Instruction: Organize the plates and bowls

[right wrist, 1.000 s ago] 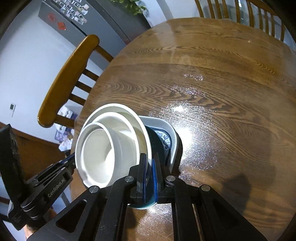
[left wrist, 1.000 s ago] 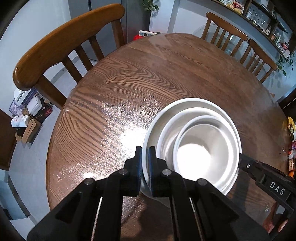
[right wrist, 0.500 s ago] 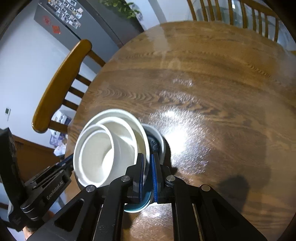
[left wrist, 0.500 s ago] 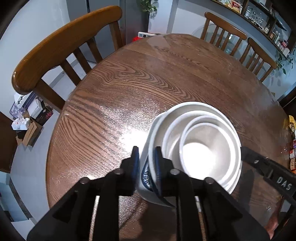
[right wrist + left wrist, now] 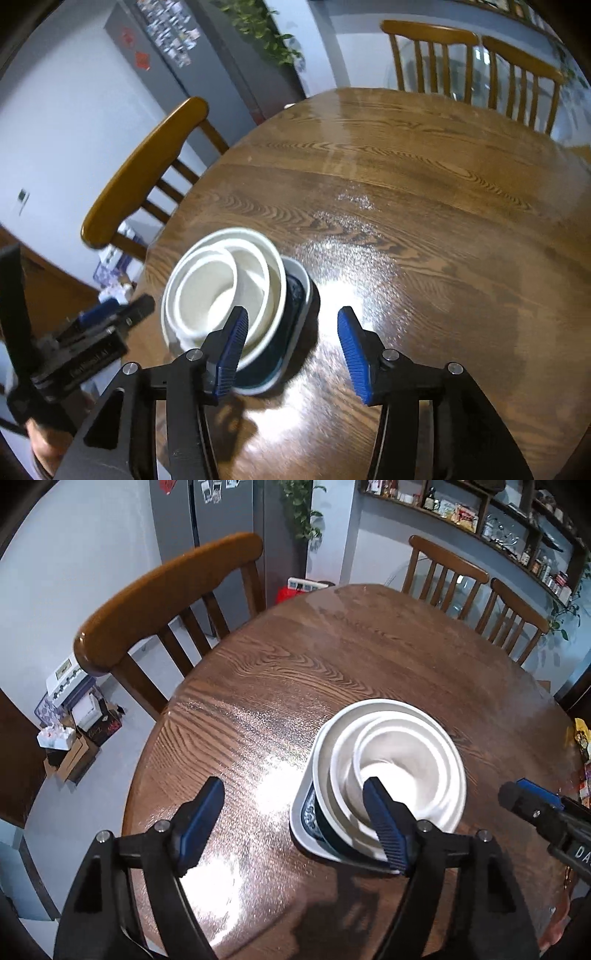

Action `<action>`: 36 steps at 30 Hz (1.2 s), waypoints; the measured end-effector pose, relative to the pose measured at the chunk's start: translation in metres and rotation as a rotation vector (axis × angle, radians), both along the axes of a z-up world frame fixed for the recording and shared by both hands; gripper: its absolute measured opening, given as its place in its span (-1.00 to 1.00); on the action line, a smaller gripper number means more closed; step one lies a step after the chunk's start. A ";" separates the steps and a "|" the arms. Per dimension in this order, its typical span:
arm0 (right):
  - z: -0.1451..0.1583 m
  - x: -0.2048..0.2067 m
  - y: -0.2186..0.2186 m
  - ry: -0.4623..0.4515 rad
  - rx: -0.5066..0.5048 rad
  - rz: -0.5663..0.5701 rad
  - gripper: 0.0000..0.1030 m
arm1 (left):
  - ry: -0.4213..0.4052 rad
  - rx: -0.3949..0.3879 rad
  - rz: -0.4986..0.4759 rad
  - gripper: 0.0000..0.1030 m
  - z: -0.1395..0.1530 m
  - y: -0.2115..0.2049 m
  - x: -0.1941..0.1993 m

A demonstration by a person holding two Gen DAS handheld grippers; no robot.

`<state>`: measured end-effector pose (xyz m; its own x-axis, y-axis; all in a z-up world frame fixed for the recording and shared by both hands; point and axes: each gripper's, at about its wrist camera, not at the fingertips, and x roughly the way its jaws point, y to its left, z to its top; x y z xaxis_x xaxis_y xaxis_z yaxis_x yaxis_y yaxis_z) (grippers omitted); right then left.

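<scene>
— Where is the stack of bowls (image 5: 397,764) seen?

— It is set on a blue-patterned plate (image 5: 308,818) near the round desk's (image 5: 332,664) edge, beside a chair (image 5: 166,602).

— And the claws?

— The left claw (image 5: 295,821) and right claw (image 5: 291,349) are both spread wide, nothing gripped. Bare wood is seen beyond the stack.

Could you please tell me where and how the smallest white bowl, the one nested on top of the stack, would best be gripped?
Probably by its rim. The smallest white bowl sits upright and open in the larger white bowl, its wall mostly hidden. Come from above with one finger inside and one outside, at the side where the gap to the larger bowl is widest. The right gripper is open.
</scene>
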<state>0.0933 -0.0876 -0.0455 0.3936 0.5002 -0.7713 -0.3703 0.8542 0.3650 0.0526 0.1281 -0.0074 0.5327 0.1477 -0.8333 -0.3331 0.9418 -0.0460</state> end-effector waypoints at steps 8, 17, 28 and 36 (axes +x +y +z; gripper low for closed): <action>0.010 -0.027 -0.004 -0.078 -0.022 0.077 0.19 | -0.050 0.046 -0.034 0.72 0.018 -0.017 -0.026; 0.022 -0.054 0.004 -0.171 -0.062 0.161 0.36 | -0.083 0.084 -0.023 0.97 0.034 -0.030 -0.050; 0.035 -0.076 0.011 -0.247 -0.064 0.222 0.70 | -0.086 0.100 -0.019 0.97 0.038 -0.035 -0.068; 0.038 -0.082 0.014 -0.273 -0.084 0.241 0.80 | -0.071 0.087 -0.006 0.97 0.036 -0.033 -0.076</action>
